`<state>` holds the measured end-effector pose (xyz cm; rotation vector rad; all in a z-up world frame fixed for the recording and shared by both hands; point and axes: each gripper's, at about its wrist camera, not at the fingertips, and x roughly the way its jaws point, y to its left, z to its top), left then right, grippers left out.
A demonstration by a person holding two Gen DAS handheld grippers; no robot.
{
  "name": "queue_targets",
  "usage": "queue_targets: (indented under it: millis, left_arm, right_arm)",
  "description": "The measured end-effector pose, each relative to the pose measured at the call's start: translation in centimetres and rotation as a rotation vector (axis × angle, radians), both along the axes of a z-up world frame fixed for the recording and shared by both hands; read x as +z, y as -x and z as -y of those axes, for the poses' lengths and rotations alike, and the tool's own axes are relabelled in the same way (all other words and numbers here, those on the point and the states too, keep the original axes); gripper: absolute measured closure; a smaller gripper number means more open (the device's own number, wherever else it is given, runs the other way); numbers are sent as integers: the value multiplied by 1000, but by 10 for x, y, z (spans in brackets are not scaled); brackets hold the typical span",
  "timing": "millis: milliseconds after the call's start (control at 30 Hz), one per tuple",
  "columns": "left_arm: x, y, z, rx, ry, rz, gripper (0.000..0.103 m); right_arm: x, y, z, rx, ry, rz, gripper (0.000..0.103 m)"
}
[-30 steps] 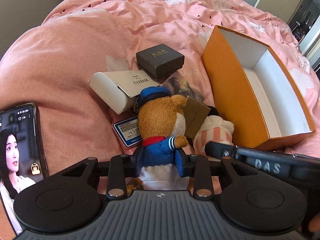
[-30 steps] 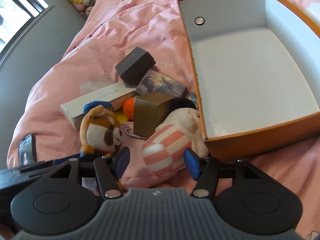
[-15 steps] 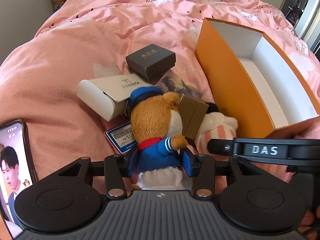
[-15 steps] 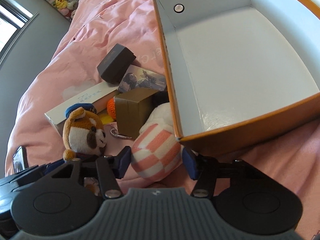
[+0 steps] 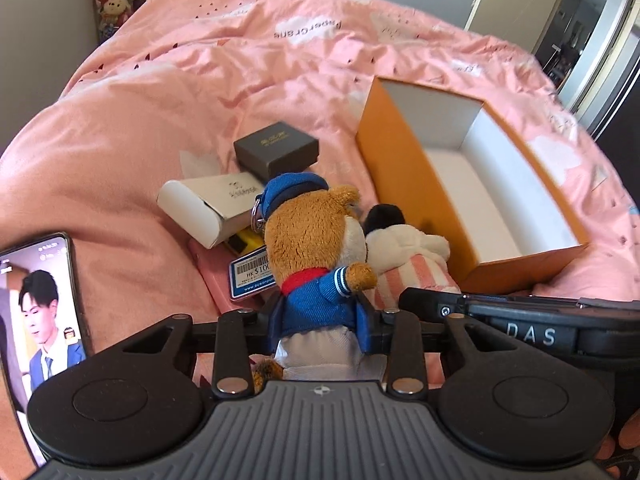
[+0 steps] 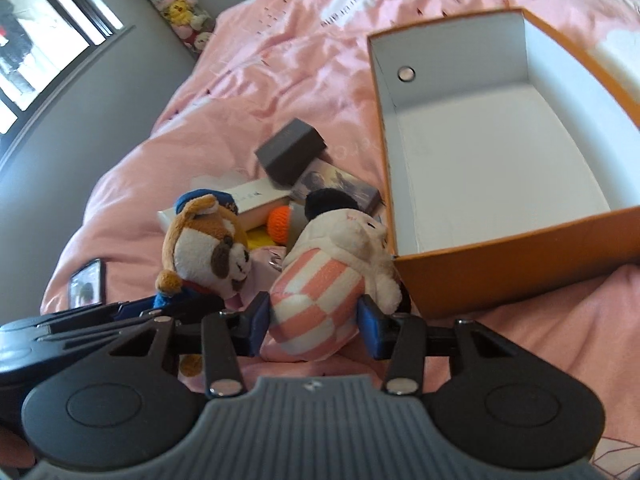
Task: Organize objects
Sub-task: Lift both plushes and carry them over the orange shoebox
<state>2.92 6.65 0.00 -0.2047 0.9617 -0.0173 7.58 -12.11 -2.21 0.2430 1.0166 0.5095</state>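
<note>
I've got 2 plushies grabbed: left gripper (image 5: pixel 320 330) closing on the brown sailor-suit bear plush (image 5: pixel 316 264), right gripper (image 6: pixel 314 322) closing on the pink-checked white plush (image 6: pixel 336 276). Next, carry both right into the empty orange cardboard box (image 6: pixel 520 252).

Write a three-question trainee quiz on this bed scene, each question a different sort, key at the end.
1. True or false: the orange box already holds a toy.
2. Which toy sits between the left tongs? A) sailor bear B) striped plush C) dark box
3. Fill in: the right tongs are closing on the pink-and-white ______.

Key:
1. False, nothing lies inside.
2. A, the sailor bear.
3. Striped plush.
</note>
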Motion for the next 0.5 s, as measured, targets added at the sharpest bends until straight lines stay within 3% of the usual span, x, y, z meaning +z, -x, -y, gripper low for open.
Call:
queue_targets:
  millis: [200,333,500]
  left_arm:
    - [-1,7,1,-28,91,-26,63]
    - [-12,10,7,-45,125,-82,63]
    - [-29,9,11,-49,135,-133,63]
  right_arm:
    - [14,14,12,157,60,103,54]
    - [5,19,22,218,111,49,54]
    - [-22,23,27,207,185,-47,53]
